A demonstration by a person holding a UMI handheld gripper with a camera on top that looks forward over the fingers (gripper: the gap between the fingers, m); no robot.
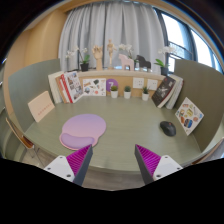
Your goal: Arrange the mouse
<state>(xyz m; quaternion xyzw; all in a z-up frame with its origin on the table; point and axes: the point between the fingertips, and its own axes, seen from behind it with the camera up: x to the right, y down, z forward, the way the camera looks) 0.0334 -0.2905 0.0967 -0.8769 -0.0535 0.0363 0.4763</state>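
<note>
At right middle of frame, mouse (pixel 167 128) lies on tabletop (pixel 120 125), far beyond open, empty fingers (pixel 114 160). Risk: slanted approach pushes mouse into picture card (pixel 188 116).

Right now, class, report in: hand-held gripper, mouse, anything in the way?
Hand-held gripper open, holding nothing. Mouse on the table, ahead to the right, untouched. Pink mat ahead left, off the path; nothing in the way.

A black mouse (pixel 167 128) and a lilac round mat (pixel 84 127) lie on the grey-green table (pixel 120 125).
</note>
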